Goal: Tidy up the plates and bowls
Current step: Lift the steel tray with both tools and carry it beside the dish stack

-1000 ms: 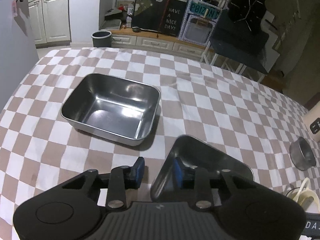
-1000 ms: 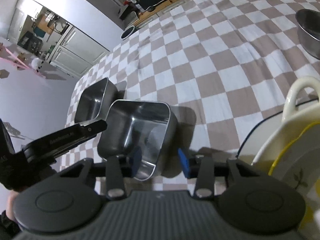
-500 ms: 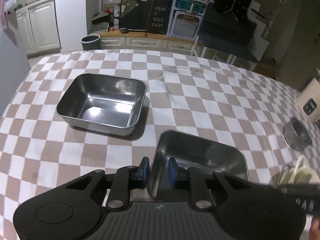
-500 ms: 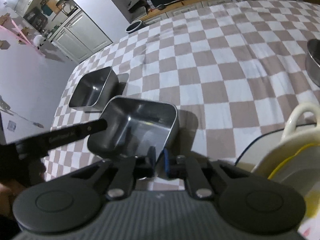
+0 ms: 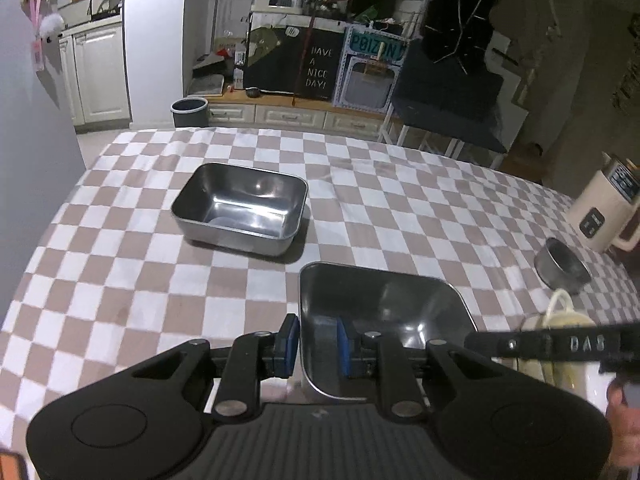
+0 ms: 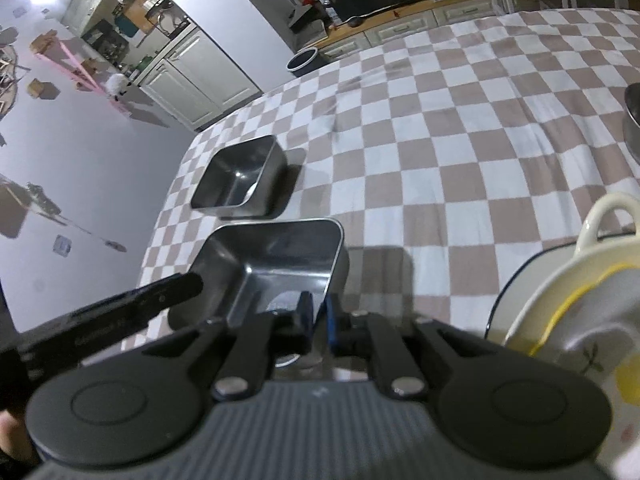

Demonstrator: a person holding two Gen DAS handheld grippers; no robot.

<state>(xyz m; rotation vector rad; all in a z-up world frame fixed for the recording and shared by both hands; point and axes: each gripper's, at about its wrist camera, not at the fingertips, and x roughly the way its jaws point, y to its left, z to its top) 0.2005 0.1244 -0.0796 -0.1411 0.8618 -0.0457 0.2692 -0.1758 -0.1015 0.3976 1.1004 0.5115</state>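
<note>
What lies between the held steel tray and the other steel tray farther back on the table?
Only bare checked tablecloth separates the held tray from the far tray; clearest in the left wrist view.

Right gripper apparently clamped on near steel tray's rim, checkered tablecloth beneath.

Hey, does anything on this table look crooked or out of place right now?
Yes: the nearer steel tray sits tilted, pinched at its rim by both the left hand-held gripper and the right hand-held gripper. The farther steel tray rests flat on the checkered tablecloth. Nothing looks spilled or damaged.
</note>
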